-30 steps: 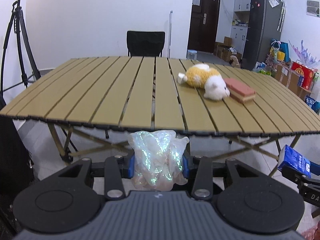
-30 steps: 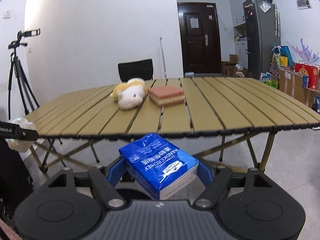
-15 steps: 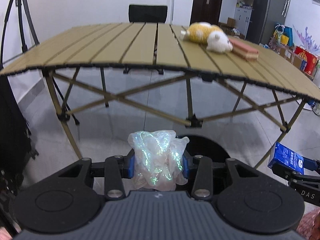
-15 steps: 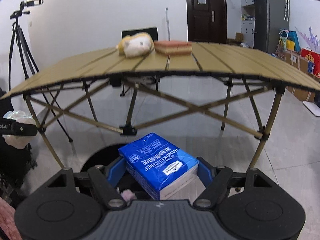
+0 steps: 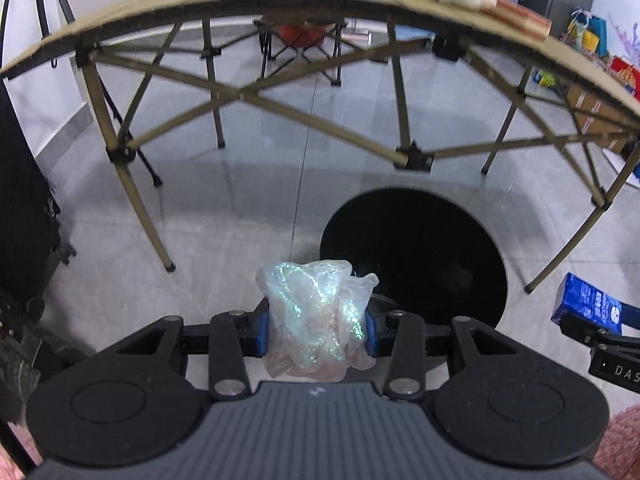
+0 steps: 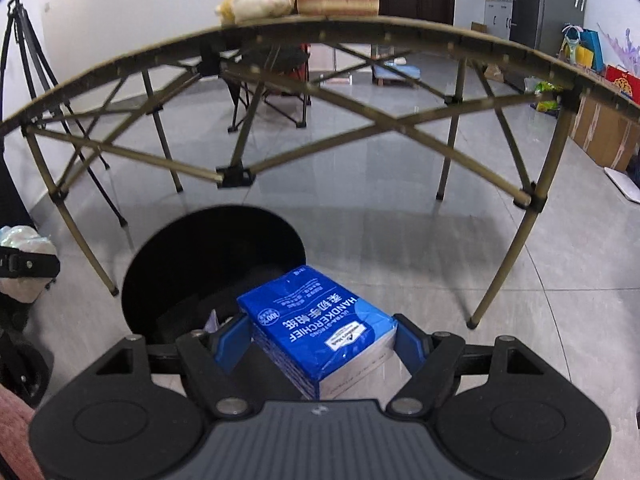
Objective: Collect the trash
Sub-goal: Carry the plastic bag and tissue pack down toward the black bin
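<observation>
Crinkled iridescent plastic (image 5: 318, 312) fills my left gripper (image 5: 316, 330), whose blue pads are clamped on the wad from both sides. Just past it and to the right gapes the black trash bin (image 5: 416, 256); its round rim starts right beside the wad's far edge, and most of the wad hangs over bare grey floor (image 5: 224, 240), short of the opening.

My right gripper (image 6: 316, 344) is clamped on a blue tissue pack (image 6: 320, 328), its pads pressing the pack's two long sides. The pack's far corner overlaps the bin's near right rim (image 6: 280, 236) in that view, while the rest hangs over open tile. Something pale lies inside the bin by the pack's left edge; I cannot tell what.

The folding table's edge (image 6: 400, 26) arches overhead, its crossed legs (image 5: 132, 200) standing beyond the bin with clear floor between them. On top, a plush toy (image 6: 258, 0) lies touching a pink sponge block (image 6: 338, 3). A tripod (image 6: 24, 52) stands well apart at the left.
</observation>
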### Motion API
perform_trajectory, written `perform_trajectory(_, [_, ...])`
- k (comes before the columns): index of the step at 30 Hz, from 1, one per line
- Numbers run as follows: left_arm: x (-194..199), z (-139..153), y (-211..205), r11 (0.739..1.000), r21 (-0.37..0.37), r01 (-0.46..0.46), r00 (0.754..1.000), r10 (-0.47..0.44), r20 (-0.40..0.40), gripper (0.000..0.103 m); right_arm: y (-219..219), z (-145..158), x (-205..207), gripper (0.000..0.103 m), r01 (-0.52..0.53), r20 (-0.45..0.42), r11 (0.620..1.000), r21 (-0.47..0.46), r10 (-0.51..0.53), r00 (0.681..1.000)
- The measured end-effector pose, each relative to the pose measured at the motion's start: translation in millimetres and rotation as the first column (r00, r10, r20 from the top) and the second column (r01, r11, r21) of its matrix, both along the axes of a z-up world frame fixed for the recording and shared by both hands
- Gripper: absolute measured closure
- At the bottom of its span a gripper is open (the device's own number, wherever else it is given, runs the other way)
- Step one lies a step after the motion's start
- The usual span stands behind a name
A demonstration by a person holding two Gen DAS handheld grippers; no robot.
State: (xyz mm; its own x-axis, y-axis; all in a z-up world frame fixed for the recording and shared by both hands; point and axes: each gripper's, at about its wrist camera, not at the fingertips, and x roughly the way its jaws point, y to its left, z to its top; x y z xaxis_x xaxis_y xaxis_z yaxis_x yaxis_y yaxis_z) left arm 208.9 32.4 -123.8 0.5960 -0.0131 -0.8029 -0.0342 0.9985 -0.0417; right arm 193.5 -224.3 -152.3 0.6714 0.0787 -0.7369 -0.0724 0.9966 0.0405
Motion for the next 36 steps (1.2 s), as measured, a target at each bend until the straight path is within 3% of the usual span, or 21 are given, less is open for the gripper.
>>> perform_trajectory(14, [15, -22, 2, 1.000, 0.008, -0.027, 0.995, 0.028, -0.099, 0.061, -4, -25, 10, 0.028, 0.014, -0.062, 1.000, -0.017, -0.015, 0.998])
perform_trajectory(36, [57, -30, -63, 0.998, 0.012, 0.056, 0.988, -0.053, -0.145, 0.061, -46, -51, 30, 0.028, 0.140, -0.111, 0.990, -0.018, -0.141, 0.984])
